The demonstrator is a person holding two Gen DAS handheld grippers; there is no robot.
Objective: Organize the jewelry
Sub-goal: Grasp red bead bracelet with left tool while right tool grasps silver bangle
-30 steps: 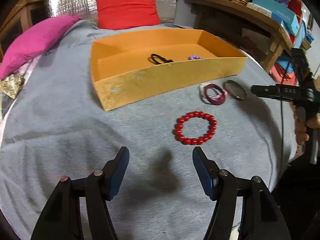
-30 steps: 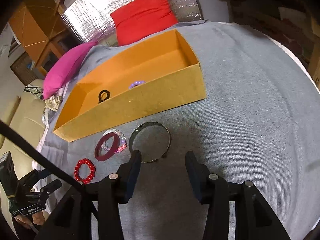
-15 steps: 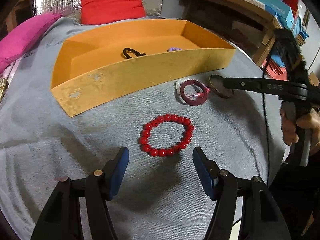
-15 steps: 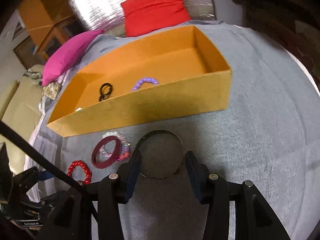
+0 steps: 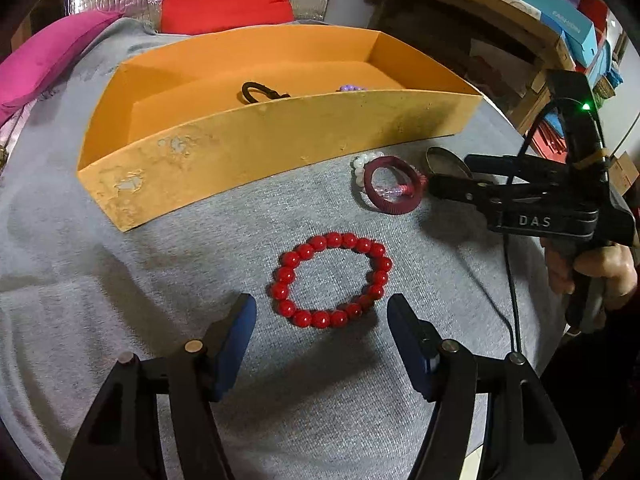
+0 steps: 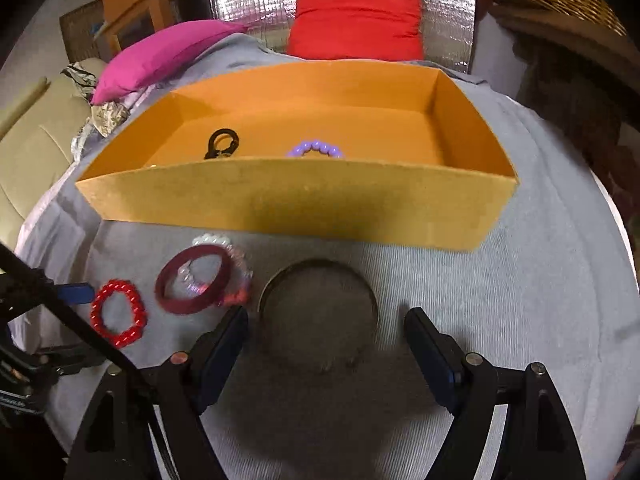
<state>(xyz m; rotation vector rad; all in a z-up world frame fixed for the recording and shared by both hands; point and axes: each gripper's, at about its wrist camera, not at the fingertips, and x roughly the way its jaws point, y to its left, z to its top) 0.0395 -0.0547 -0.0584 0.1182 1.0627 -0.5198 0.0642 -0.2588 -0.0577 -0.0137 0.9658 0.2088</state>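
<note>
Both grippers have closed in on their targets since the earlier frames. Right gripper (image 6: pixel 326 330): its jaws have just been opening and now stand wide, with the metal bangle (image 6: pixel 318 312) lying flat between them and slightly ahead of the tips, neither pad touching it. Left gripper (image 5: pixel 322 318): jaws open, with the red bead bracelet (image 5: pixel 330 280) now just ahead of the tips and partly between them, also untouched. Left of the right jaws lie the maroon band (image 6: pixel 194 280) and a pale bead bracelet under it. Beyond both pairs of jaws sits the orange box (image 6: pixel 296 204), already holding a black clasp (image 6: pixel 222 144) and purple beads (image 6: pixel 316 148). Judging by this, 2 grasps look imminent; 4 pieces remain outside on the grey cloth (image 6: pixel 540 280).
</note>
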